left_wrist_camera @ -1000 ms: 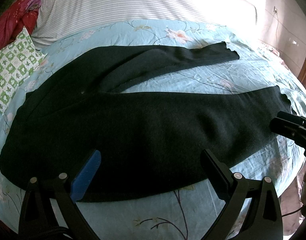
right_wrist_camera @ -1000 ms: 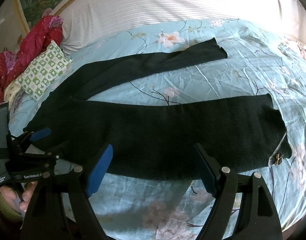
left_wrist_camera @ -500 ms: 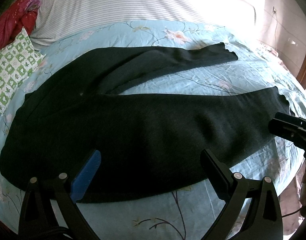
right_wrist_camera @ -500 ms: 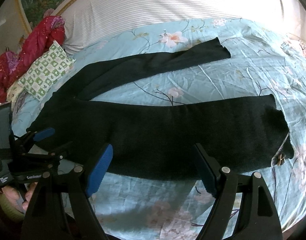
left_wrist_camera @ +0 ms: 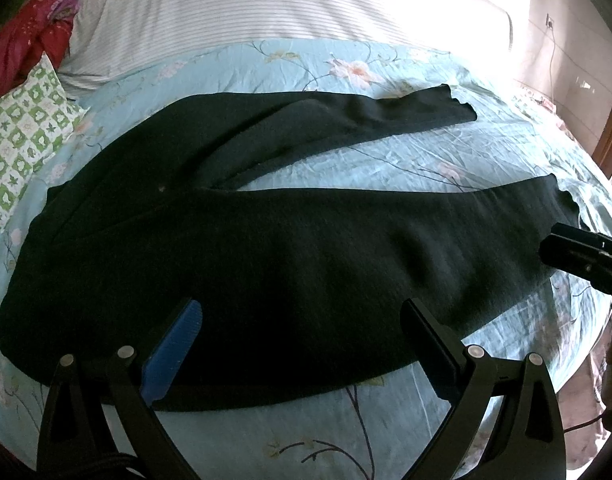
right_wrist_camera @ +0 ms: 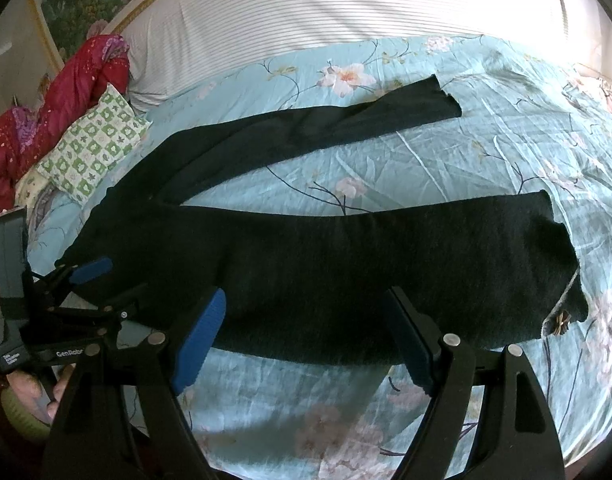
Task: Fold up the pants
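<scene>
No shift since prev; pants [left_wrist_camera: 290, 256] flat, unfolded.

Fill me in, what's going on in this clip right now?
A person holds a two-finger claw in each hand over a bed to fold dark pants. The pants lie spread flat on the floral sheet, legs apart in a V, nothing folded yet. The left claw hangs open above the waist end, the right claw open over the near leg toward the cuff. Neither grips any cloth. A green checked pillow and a red quilt sit at the far left.
</scene>
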Demonstrator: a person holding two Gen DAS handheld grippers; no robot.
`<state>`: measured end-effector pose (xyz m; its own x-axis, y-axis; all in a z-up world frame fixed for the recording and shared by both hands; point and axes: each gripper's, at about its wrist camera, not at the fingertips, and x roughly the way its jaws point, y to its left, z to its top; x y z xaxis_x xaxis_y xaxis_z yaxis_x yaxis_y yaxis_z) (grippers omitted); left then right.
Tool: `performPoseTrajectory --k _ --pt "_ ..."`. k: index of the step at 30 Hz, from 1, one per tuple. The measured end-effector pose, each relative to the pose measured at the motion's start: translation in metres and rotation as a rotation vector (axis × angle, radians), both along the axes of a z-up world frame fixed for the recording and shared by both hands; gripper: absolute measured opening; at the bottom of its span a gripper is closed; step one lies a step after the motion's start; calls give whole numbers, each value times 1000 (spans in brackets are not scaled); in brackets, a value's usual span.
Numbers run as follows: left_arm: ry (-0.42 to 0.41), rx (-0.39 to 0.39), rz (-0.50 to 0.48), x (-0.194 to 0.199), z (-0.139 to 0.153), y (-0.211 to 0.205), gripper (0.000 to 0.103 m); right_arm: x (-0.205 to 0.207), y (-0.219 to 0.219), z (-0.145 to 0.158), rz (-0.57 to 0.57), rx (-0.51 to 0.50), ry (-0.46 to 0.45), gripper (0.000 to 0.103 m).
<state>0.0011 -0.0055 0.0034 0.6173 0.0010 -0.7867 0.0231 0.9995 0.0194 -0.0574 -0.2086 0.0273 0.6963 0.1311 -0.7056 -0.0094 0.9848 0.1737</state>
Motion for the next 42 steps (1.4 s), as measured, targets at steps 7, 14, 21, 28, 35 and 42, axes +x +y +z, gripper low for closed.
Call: performPoseTrajectory --k 7,14,21,28,35,42 --pt "4 -1 1 5 0 3 100 3 -1 1 -14 -54 -17 81" --pt "-13 22 -7 20 12 6 100 15 -8 11 -5 -64 -53 81" --pt "-14 30 -25 55 29 15 100 42 -28 33 4 -32 -56 81" --pt "-10 53 -57 96 39 20 100 77 -49 47 7 -2 -63 81" --pt "4 57 -56 141 46 30 100 114 -67 59 6 -27 -65 81" --pt "28 73 -95 194 46 35 100 162 -104 66 -35 -21 -42 81"
